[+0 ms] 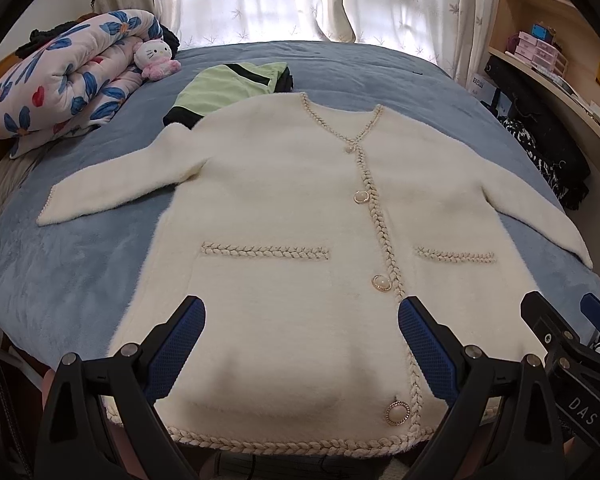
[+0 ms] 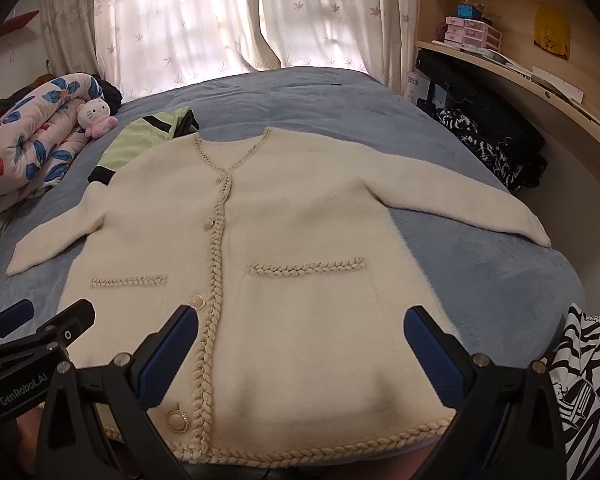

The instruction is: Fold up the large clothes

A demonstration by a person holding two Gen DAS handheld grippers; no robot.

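A cream fluffy cardigan with braided trim and pearl buttons lies flat, front up, on the blue bed, sleeves spread to both sides. It also shows in the right wrist view. My left gripper is open and empty, hovering over the hem's left half. My right gripper is open and empty over the hem's right half. The right gripper shows at the right edge of the left wrist view; the left gripper shows at the left edge of the right wrist view.
A folded green and black garment lies beyond the collar. A rolled floral quilt and a plush toy sit at the far left. A wooden desk and shelves stand to the right, with dark clothes beside the bed.
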